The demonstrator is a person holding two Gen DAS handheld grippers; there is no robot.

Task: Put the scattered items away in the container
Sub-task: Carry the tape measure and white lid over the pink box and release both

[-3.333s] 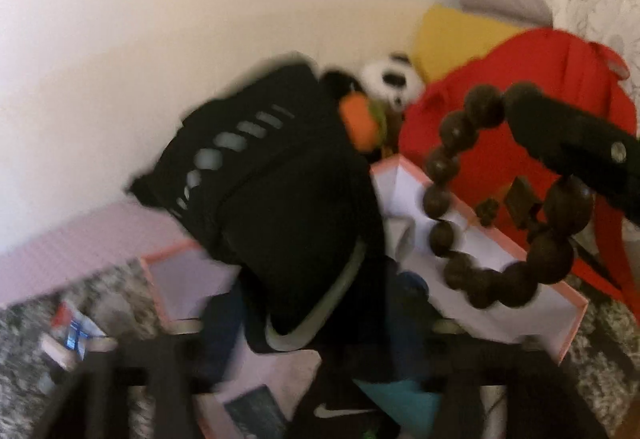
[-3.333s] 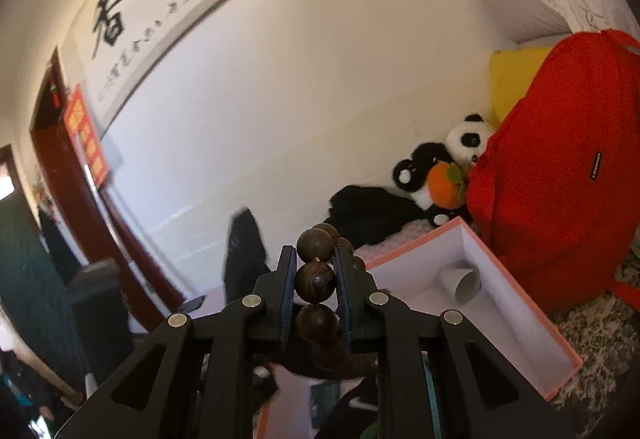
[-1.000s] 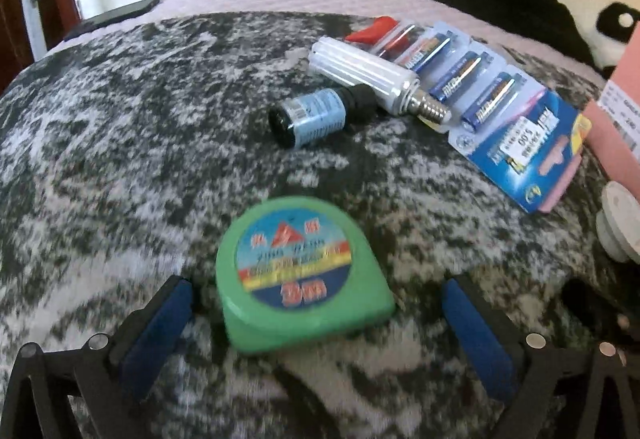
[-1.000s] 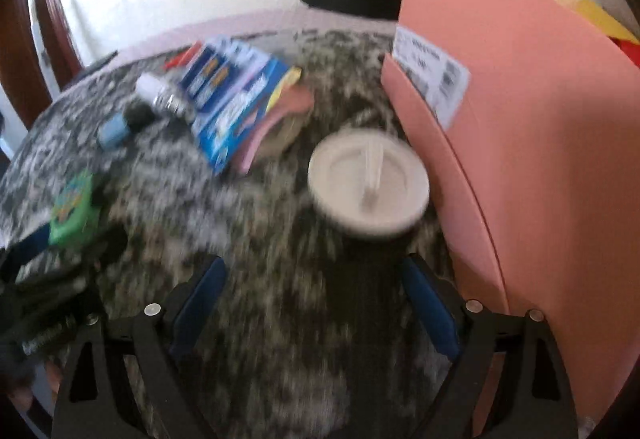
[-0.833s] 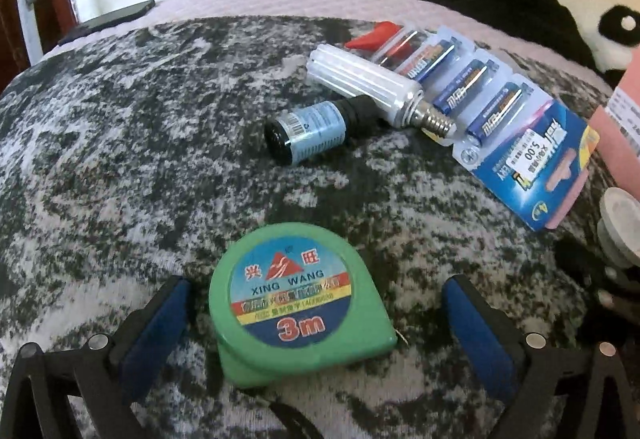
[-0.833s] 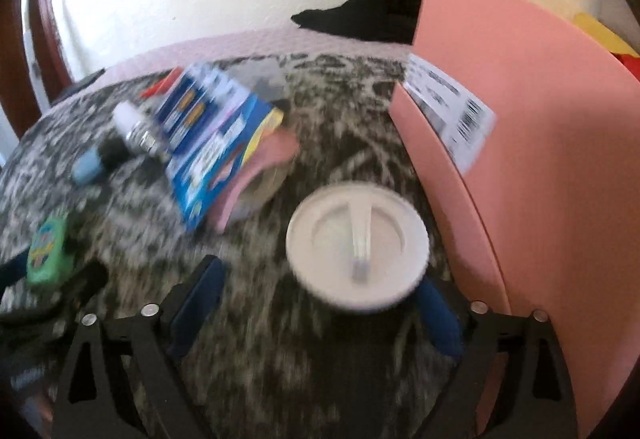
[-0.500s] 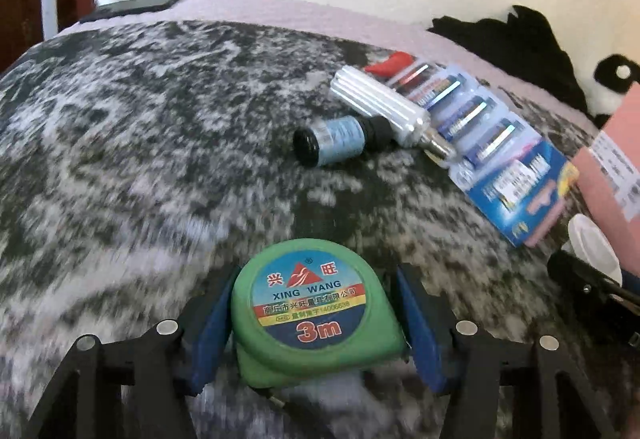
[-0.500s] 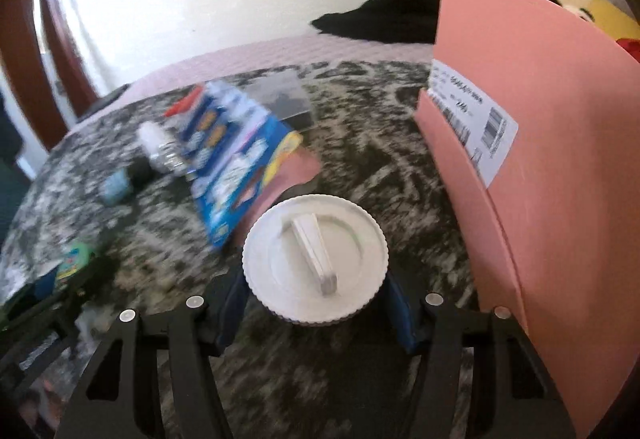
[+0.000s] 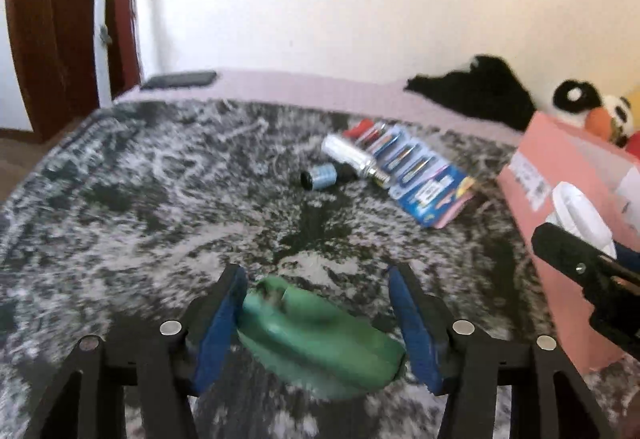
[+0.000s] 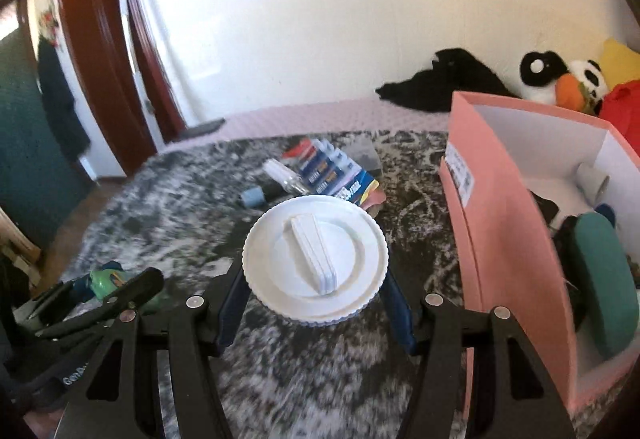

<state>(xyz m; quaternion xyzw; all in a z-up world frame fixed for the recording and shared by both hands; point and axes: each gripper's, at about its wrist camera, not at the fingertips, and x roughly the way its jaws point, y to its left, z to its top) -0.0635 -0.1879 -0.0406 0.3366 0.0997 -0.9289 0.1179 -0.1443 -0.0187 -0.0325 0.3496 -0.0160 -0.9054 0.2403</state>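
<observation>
You are holding the green tape measure [image 9: 320, 335] tilted between the blue pads of your left gripper [image 9: 318, 313], jaws closed against its sides. Your right gripper [image 10: 316, 289] is gripping the white ridged lid [image 10: 315, 258], jaws pressing its rim at 9 and 3 o'clock. The pink box [image 10: 504, 223] is standing at 3 o'clock, beside the lid.

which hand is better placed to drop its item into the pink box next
Right. The right gripper holds the white lid beside the pink box; the left gripper, gripping the green tape measure, is farther away.
</observation>
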